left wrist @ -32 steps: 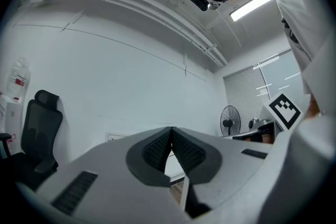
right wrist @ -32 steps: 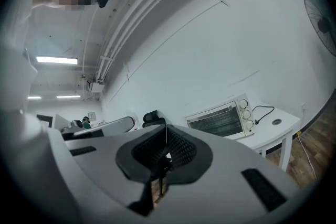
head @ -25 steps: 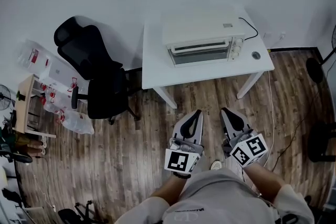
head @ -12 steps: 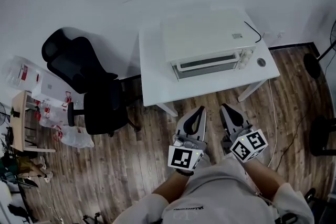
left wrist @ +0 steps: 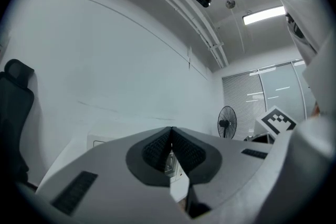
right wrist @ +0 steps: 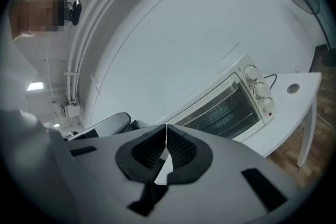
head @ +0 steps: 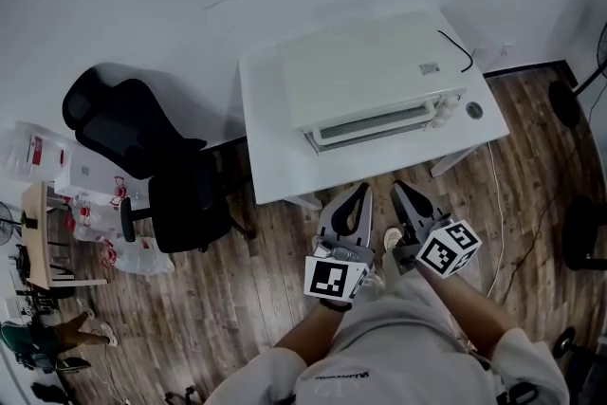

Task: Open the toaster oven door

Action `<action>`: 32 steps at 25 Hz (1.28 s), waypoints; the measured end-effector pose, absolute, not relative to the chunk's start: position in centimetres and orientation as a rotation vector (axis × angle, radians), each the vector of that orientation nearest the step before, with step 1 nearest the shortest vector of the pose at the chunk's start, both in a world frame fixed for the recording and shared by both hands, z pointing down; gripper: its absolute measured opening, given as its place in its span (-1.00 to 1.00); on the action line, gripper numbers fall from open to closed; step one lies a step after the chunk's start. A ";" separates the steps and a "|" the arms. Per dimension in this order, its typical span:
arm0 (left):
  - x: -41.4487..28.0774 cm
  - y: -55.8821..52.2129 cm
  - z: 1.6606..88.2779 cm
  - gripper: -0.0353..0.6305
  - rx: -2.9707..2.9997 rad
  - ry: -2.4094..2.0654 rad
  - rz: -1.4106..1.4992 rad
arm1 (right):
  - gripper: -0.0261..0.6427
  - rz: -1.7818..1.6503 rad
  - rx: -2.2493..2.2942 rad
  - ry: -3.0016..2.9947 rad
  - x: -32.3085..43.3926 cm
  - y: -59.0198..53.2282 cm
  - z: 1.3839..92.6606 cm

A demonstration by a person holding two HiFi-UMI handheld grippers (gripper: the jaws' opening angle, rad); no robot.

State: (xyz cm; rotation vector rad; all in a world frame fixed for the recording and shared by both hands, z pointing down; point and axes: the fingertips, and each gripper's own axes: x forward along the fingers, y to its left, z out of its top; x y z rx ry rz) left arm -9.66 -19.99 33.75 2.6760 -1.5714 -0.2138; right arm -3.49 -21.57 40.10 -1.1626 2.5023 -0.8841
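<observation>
The white rectangular bench (head: 264,147) against the wall carries the white metal toaster oven (head: 360,71), its glass door (head: 370,122) shut and facing the person. Just short of the bench edge, the left tool (head: 359,192) and the right tool (head: 399,188) hover side by side, each with its jaws pressed together on nothing.

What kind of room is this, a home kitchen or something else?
Likely an office or lab room, not a kitchen: a black office chair, a plain white table carrying a toaster oven, and a standing fan.
</observation>
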 end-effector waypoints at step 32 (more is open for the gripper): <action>-7.0 -28.3 35.9 -0.88 2.634 -1.584 -0.128 | -0.64 -1.421 -0.598 1.831 -4.1 -33.7 45.2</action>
